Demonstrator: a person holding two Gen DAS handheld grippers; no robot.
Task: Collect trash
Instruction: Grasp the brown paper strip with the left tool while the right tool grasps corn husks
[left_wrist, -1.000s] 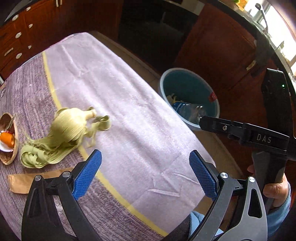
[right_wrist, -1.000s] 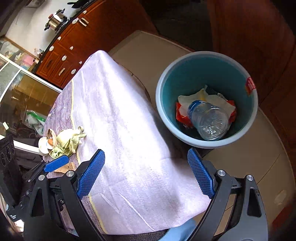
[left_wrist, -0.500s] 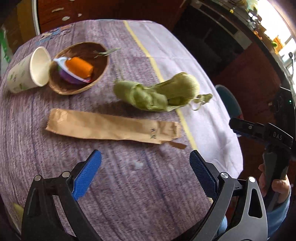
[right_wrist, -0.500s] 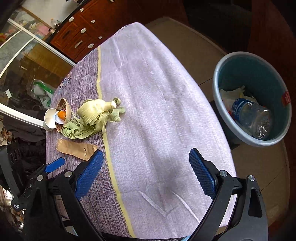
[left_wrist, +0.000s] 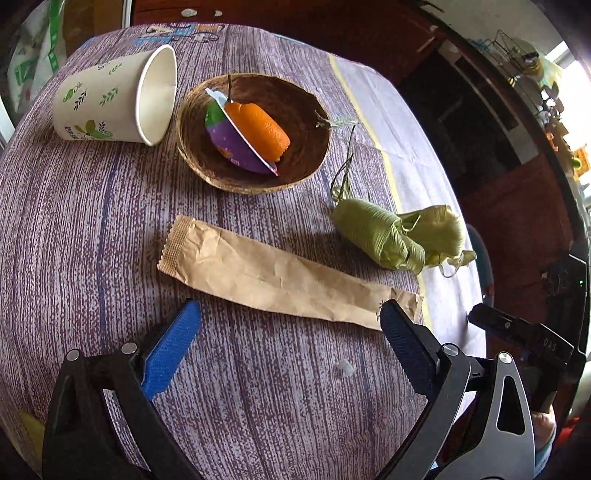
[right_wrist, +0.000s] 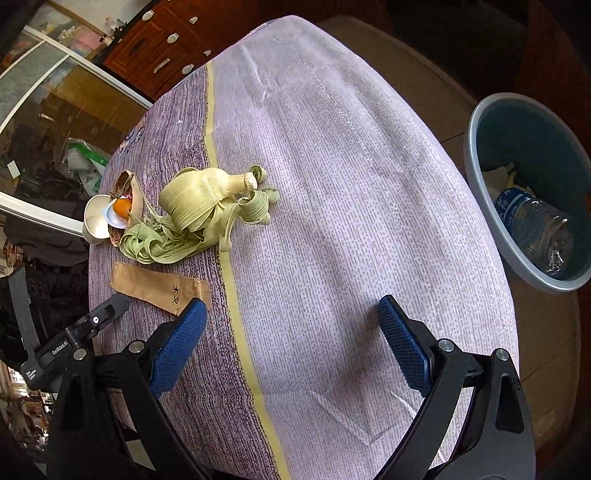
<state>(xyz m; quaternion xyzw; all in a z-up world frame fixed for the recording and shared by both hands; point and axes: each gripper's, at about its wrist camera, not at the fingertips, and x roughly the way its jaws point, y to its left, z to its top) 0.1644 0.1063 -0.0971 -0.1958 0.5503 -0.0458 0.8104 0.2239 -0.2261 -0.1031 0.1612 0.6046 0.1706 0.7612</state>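
A long brown paper sleeve (left_wrist: 280, 277) lies flat on the purple tablecloth just beyond my left gripper (left_wrist: 290, 326), which is open with nothing between its blue pads. Green corn husks (left_wrist: 399, 232) lie to the sleeve's right. A tipped paper cup (left_wrist: 114, 99) rests beside a brown bowl (left_wrist: 295, 168) that holds an orange piece on a purple wrapper. My right gripper (right_wrist: 291, 321) hovers open and empty over the pale cloth, with the husks (right_wrist: 199, 218) and the sleeve (right_wrist: 155, 288) to its far left. The blue bin (right_wrist: 480, 177) holding a plastic bottle (right_wrist: 535, 229) stands on the floor at right.
The round table drops off near the bin on its right side. Brown wooden cabinets (right_wrist: 166, 48) stand behind the table. The right-hand tool (left_wrist: 532, 339) shows at the left wrist view's lower right edge, with a person's hand under it.
My left gripper has swung from the bin side to the table's left part and closed in on the paper sleeve. The right gripper turned from the bin toward the table top.
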